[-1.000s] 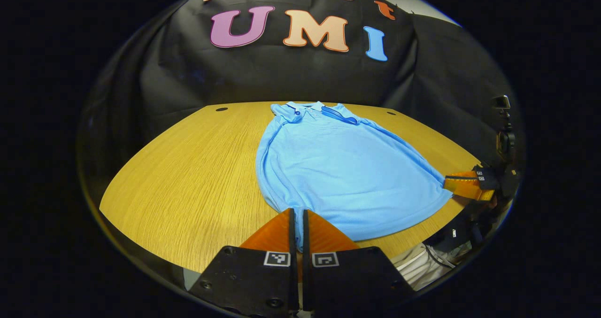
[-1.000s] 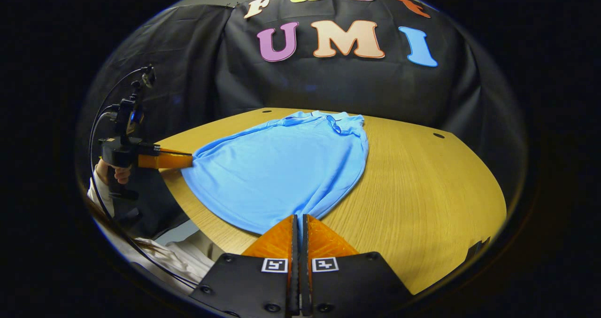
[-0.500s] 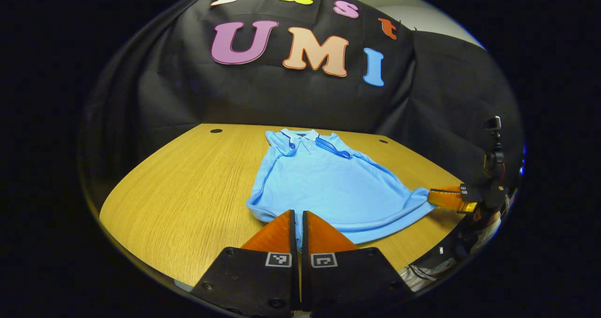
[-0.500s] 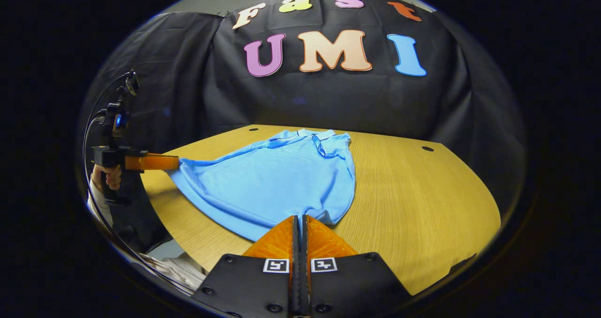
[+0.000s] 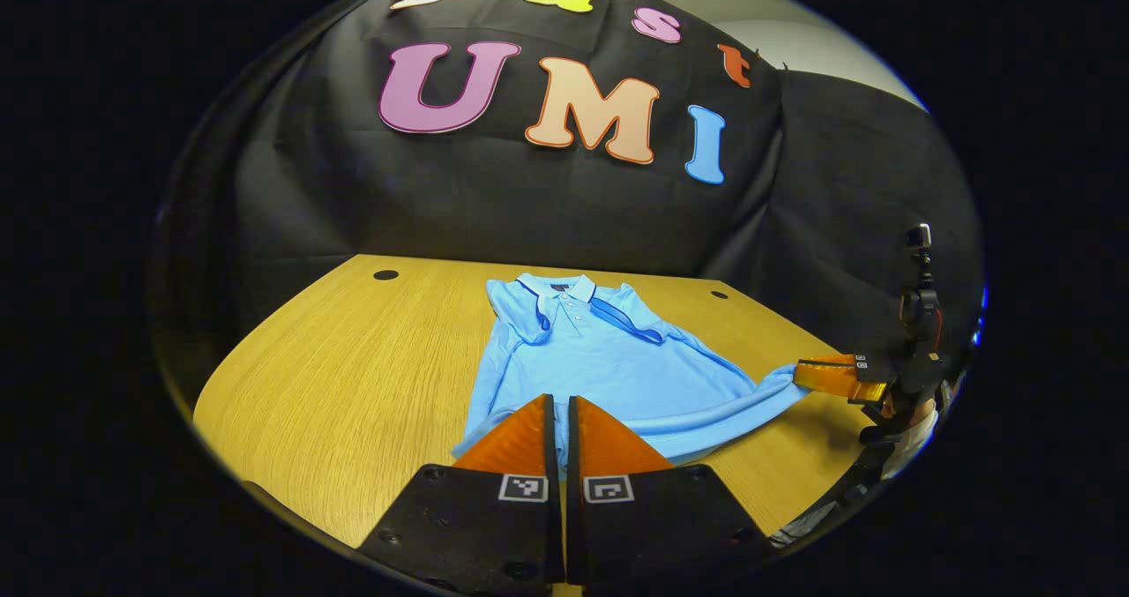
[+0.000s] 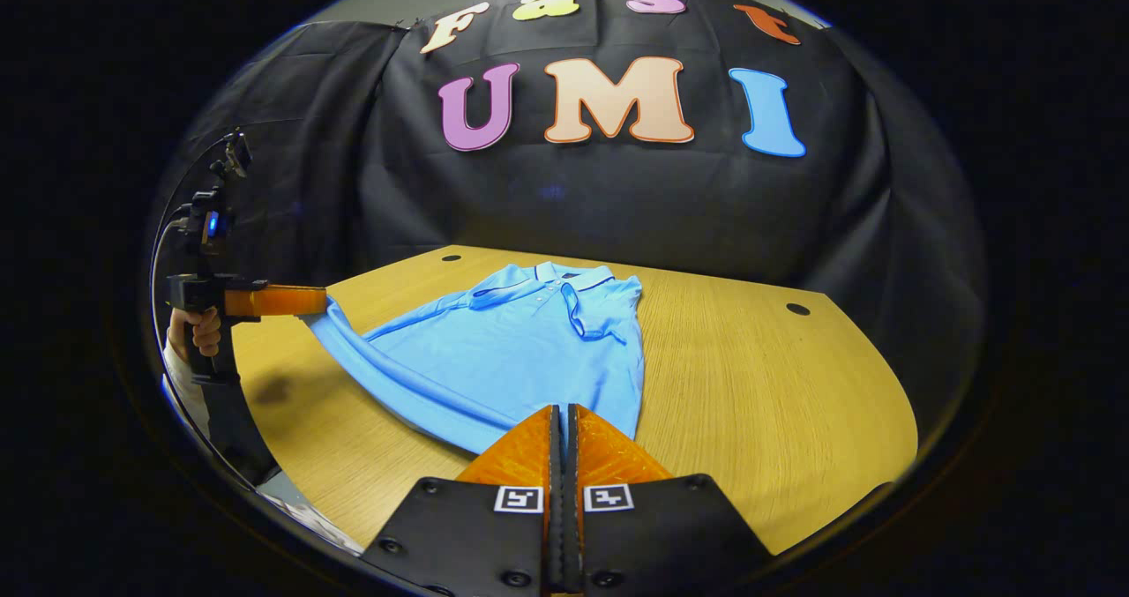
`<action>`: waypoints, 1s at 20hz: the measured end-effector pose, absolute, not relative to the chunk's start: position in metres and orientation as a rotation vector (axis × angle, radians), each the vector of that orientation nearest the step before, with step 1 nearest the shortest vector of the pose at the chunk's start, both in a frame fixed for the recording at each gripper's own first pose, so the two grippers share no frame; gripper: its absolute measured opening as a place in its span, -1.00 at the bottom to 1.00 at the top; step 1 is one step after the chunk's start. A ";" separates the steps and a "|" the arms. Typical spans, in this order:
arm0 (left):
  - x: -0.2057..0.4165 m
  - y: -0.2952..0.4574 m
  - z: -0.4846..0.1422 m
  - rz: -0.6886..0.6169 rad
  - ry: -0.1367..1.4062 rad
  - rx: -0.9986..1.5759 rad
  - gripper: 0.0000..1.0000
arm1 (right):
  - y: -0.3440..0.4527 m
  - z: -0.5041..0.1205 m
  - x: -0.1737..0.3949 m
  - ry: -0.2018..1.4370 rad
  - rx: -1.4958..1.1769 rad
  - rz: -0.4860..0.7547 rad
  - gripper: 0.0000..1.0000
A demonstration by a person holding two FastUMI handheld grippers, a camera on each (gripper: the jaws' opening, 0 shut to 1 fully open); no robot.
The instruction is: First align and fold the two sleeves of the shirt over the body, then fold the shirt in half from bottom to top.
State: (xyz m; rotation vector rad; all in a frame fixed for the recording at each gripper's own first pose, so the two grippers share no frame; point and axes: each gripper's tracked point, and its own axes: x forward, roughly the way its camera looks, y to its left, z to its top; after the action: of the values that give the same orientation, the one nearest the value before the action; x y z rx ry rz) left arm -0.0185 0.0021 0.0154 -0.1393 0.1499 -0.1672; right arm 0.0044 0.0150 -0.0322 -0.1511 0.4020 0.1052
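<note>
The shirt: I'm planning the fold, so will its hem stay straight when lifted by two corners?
Probably not. The shirt looks floppy: its hem sags between the left gripper and right gripper. Likely light, so it may drag across the table.

Open tabletop on both sides of the shirt

Bare wooden table (image 5: 353,359) lies wide to either side of the blue shirt (image 5: 600,363), and a strip stays free between its collar and the black cloth wall (image 5: 529,209) behind. The left gripper (image 5: 557,421) and right gripper (image 6: 561,434) take up the near hem corners; the lifted hem spans between them.
</note>
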 end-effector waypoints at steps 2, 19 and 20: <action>0.000 0.010 0.024 -0.149 0.139 -0.162 -0.99 | 0.009 -0.026 0.025 0.403 -0.146 0.094 -0.95; 0.175 0.053 0.079 -0.028 0.162 -0.156 -0.99 | -0.006 0.004 0.228 0.428 -0.150 0.035 -0.96; 0.188 0.055 0.081 -0.021 0.161 -0.157 -0.99 | -0.007 0.002 0.241 0.432 -0.148 0.028 -0.96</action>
State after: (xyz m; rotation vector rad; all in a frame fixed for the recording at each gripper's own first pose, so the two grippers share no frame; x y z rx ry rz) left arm 0.1883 0.0550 0.0812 -0.1573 0.1613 -0.0206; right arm 0.2411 -0.0073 0.0024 -0.1484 0.4321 0.0276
